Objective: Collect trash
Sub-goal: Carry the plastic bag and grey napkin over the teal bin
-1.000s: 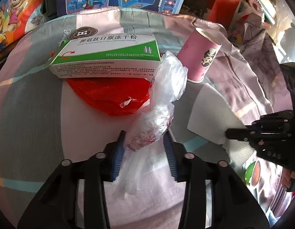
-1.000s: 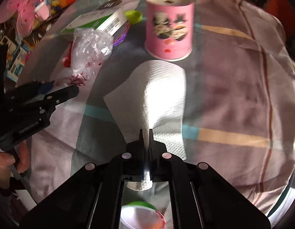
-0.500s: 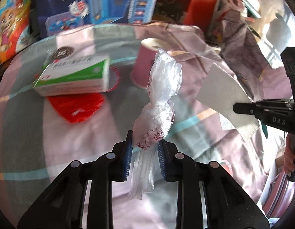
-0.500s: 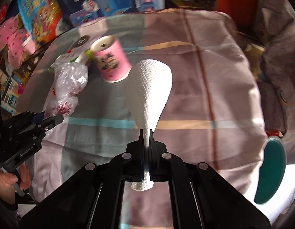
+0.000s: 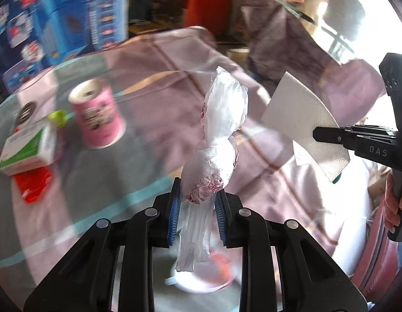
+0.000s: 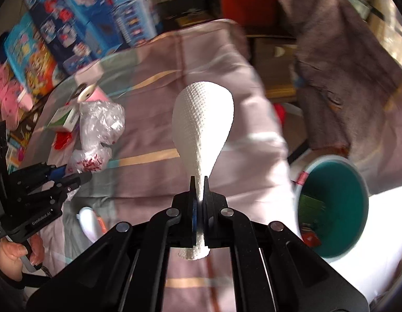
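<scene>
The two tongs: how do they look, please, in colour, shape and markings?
Both are matte black plastic with silver rivets on the linkage arms. The left tongs have ribbed blue pads on the fingers; their body reads "GenRobot.AI" in the right wrist view. The right tongs have thin dark fingers and show "DAS" in the left wrist view. No cables or sleeves are visible.

"DAS" on right gripper (image 5: 328, 135), prob.
</scene>
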`<state>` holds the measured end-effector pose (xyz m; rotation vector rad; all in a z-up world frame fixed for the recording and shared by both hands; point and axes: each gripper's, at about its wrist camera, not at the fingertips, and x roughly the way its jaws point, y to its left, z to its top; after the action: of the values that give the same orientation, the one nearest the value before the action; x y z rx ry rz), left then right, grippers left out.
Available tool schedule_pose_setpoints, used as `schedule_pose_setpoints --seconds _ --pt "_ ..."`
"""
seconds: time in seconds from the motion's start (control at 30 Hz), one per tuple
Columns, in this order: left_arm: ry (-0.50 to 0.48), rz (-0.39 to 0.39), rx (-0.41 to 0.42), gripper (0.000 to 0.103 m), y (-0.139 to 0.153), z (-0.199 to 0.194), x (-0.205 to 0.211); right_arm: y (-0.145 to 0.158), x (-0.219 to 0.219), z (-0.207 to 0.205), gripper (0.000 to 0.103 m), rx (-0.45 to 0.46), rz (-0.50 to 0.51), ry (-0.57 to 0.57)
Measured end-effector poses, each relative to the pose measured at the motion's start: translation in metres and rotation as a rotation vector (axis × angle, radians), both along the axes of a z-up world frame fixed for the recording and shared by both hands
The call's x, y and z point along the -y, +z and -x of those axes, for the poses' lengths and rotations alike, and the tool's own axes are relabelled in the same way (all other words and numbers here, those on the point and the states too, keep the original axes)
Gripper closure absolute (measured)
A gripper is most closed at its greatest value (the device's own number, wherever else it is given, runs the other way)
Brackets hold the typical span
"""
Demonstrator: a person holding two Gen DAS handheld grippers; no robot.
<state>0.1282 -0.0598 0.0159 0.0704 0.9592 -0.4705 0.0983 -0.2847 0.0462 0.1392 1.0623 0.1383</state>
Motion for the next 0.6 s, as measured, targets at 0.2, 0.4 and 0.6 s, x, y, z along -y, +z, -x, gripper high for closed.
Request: schedule_pose_setpoints --seconds 0.2,0.4,0.6 --pt "-0.111 -0.012 -0.012 0.078 0.003 -0.004 0.074 0.001 0.072 0.022 0.100 0.014 -0.017 -0.116" --pt "-0.219 -0.030 -0.016 0.078 0.004 -0.001 0.148 -0.004 0.137 0.046 0.100 0.012 -0.029 -0.217" --pt "-0.299 -0.046 -0.033 0.078 -0.002 -0.002 0.209 -0.011 0.187 0.065 0.099 0.004 -0.045 -0.299"
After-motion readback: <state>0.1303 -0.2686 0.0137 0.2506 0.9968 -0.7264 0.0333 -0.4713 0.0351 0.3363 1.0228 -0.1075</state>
